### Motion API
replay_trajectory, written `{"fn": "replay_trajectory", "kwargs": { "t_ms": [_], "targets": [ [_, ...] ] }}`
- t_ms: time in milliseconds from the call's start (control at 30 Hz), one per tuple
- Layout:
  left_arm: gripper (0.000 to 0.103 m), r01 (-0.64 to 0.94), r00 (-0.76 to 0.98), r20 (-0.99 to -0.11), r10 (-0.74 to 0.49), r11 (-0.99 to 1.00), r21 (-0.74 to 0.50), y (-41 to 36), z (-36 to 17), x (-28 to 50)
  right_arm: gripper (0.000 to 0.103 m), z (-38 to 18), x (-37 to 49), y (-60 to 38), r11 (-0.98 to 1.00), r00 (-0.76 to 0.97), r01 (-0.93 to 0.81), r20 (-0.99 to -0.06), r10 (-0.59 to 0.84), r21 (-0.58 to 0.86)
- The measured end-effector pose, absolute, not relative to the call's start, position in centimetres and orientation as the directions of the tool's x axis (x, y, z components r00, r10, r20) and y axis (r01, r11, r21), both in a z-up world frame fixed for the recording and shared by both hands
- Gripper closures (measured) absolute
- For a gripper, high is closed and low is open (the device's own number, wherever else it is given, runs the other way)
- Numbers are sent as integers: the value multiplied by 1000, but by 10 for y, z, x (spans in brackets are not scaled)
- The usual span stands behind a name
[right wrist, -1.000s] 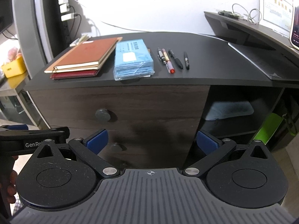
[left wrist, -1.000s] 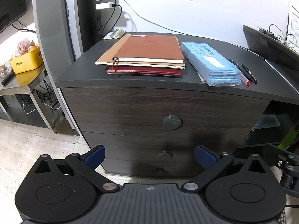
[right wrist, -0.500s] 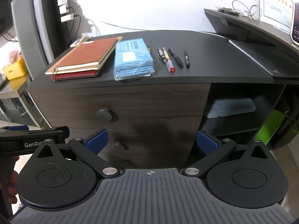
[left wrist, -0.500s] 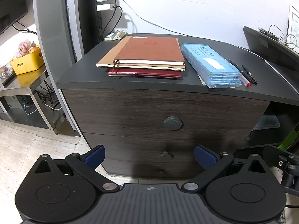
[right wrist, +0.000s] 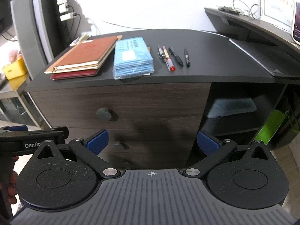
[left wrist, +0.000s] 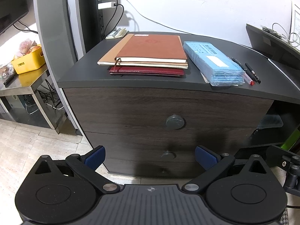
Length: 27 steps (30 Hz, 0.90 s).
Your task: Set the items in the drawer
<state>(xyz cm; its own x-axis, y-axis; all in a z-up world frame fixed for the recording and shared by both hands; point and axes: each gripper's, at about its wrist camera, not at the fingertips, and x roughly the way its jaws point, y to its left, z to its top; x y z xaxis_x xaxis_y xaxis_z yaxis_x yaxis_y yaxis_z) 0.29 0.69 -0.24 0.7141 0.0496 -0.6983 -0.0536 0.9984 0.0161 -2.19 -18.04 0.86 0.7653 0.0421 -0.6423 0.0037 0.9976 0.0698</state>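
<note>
Both the left gripper (left wrist: 150, 156) and right gripper (right wrist: 151, 143) hang spread and empty before the closed dark wood-grain drawer (left wrist: 165, 110) with its round grey knob (left wrist: 175, 121). On the black cabinet top (right wrist: 206, 52) above it, near the front edge, lie stacked brown and maroon notebooks (left wrist: 148, 56) and a blue plastic-wrapped packet (left wrist: 213, 63). Only the right wrist view shows all four pens (right wrist: 172, 56) clearly.

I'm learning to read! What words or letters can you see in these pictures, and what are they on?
"GenRo", cut off by the right gripper: on the black arm of the left gripper.
Blue packet: printed lines and a white label, too blurred to read.
Yellow basket: dark marking, too small.
Framed certificate on the wall: too blurred.
Brown notebook: embossed emblem, unreadable.
</note>
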Motion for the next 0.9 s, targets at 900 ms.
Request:
{"fn": "replay_trajectory", "kwargs": {
  "t_ms": [900],
  "targets": [
    [1,-51,696,-715,66,998,43,1,-16,17,0,-2,-12,-189,996,753,23,-657,37,82]
  ]
}}
